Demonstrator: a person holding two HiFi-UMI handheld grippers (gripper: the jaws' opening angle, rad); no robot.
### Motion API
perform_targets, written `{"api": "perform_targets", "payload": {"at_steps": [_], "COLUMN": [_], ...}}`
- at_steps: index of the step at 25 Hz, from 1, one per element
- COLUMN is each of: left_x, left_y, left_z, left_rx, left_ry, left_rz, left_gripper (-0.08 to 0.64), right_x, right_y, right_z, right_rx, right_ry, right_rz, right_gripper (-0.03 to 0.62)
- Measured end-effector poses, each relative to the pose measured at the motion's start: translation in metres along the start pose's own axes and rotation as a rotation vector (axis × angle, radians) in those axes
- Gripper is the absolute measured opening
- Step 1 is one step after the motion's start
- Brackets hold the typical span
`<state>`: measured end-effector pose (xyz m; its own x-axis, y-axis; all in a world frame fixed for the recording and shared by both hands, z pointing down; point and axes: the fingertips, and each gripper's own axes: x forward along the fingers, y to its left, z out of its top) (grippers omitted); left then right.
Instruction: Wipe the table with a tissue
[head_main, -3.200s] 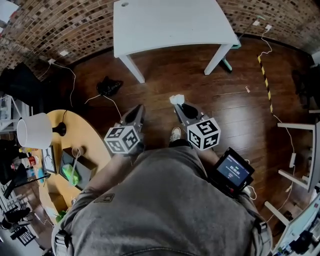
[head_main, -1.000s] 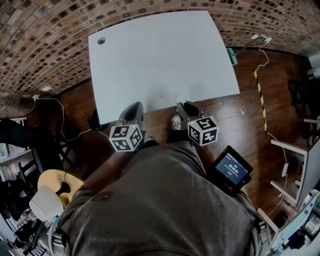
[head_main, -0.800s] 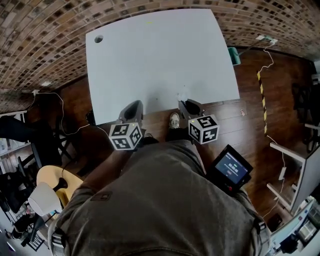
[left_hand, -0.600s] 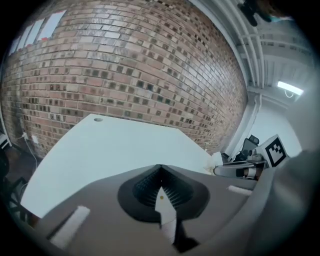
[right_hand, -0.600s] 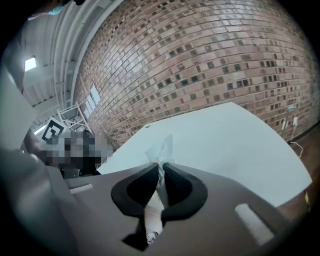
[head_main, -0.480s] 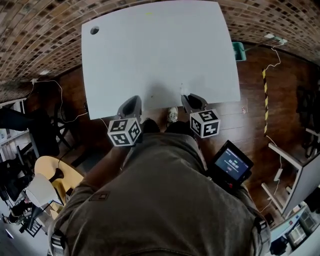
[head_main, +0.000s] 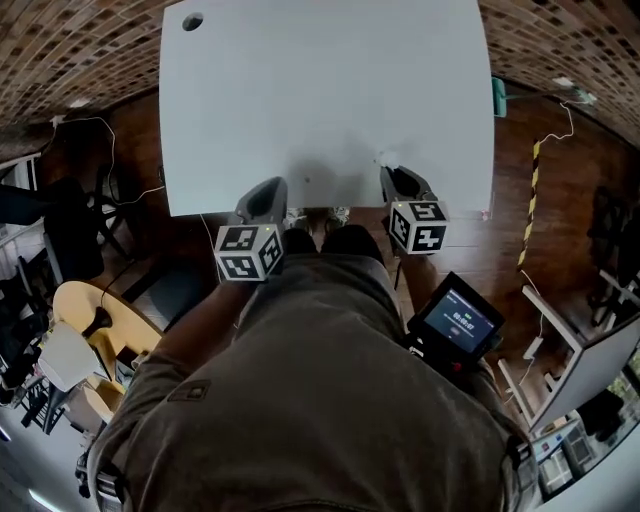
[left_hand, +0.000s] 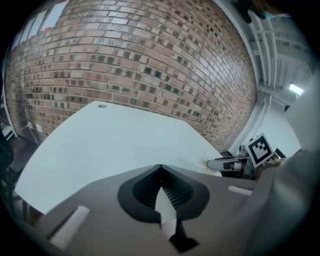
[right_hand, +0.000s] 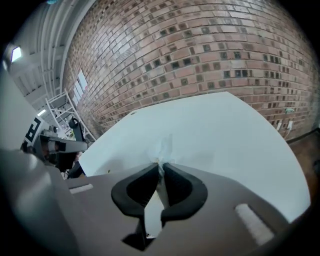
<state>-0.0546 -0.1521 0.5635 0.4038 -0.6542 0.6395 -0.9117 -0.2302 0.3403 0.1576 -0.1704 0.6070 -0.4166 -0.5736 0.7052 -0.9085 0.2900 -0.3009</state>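
The white table (head_main: 320, 90) fills the upper part of the head view, with a cable hole (head_main: 192, 20) at its far left corner. A small white tissue (head_main: 383, 158) sticks out of my right gripper (head_main: 392, 172), just above the table's near edge. In the right gripper view the jaws are shut on the tissue (right_hand: 163, 146), which pokes up past the tips of that gripper (right_hand: 160, 166). My left gripper (head_main: 268, 188) hovers at the near edge to the left. In its own view the left gripper (left_hand: 160, 169) is shut with nothing in it, over the table (left_hand: 110, 145).
A brick wall (right_hand: 200, 55) stands behind the table. A round wooden side table (head_main: 85, 310) with a white lamp (head_main: 62, 357) is at lower left. A screen device (head_main: 455, 322) hangs at the person's hip. Cables and striped tape (head_main: 528, 200) lie on the wooden floor.
The person has walked up to the white table. Both grippers, earlier over the floor, now reach the table's near edge. The right gripper still holds the tissue.
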Motion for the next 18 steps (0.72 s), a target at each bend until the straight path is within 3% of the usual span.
{"api": "perform_targets", "payload": {"at_steps": [11, 18], "left_x": [-0.007, -0.028], "left_y": [0.036, 0.059], "left_z": [-0.004, -0.007], "left_rx": [-0.057, -0.063], "left_ry": [0.020, -0.008], "left_rz": [0.062, 0.062], "left_gripper": [0.002, 0.002], "right_x": [0.029, 0.035], "right_y": [0.001, 0.040], "right_z": [-0.007, -0.013], "right_rx": [-0.067, -0.110], "right_ry": [0.107, 0.126], "right_rz": [-0.025, 0.009], "right_gripper": [0.041, 0.041]}}
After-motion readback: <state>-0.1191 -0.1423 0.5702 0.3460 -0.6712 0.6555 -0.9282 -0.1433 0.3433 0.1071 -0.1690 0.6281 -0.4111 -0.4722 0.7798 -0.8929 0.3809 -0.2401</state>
